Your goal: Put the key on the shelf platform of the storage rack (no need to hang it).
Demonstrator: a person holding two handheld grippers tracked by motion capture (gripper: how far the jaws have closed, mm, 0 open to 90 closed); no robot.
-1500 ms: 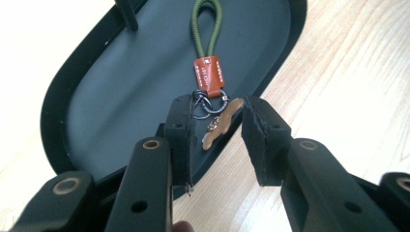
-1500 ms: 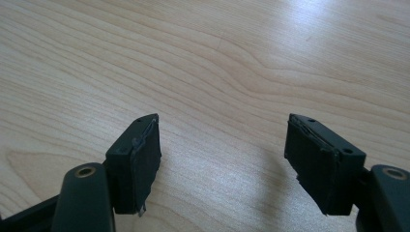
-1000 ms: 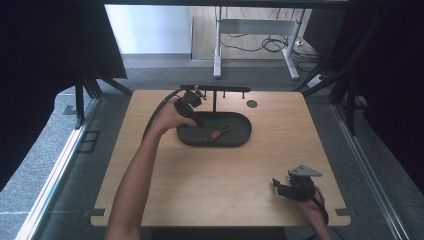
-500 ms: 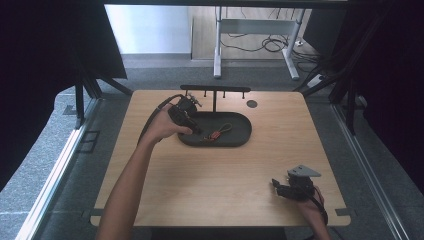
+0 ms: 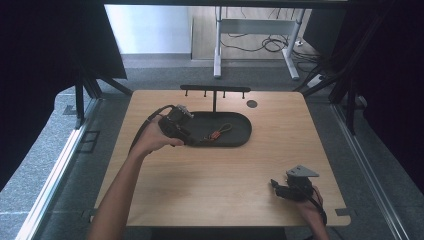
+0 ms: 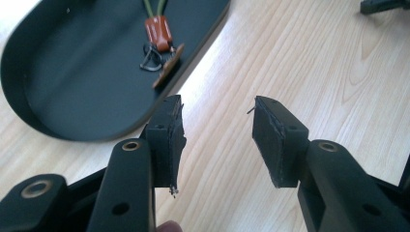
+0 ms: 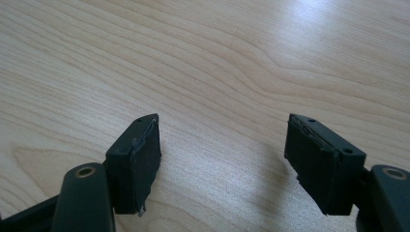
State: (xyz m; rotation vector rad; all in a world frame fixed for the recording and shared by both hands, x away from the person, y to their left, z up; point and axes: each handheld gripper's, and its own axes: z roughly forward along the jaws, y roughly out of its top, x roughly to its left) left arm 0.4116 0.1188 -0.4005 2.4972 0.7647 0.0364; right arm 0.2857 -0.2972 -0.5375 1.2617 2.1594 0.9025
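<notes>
A black oval tray lies at the table's back middle. Inside it rests a key ring with an orange-brown leather tag and an olive cord. My left gripper hovers at the tray's left front rim, open and holding nothing. In the left gripper view its jaws stand apart over bare wood, just outside the tray, with the leather tag beyond them. My right gripper rests low at the table's front right corner; its jaws are open over bare wood.
A black rack with small hooks stands behind the tray. A small dark round disc sits at the back right of the tabletop. The wooden table has dark curtains on both sides.
My left gripper has drawn back from above the tray's left end toward the person, down to the front rim. The right gripper has stayed put.
</notes>
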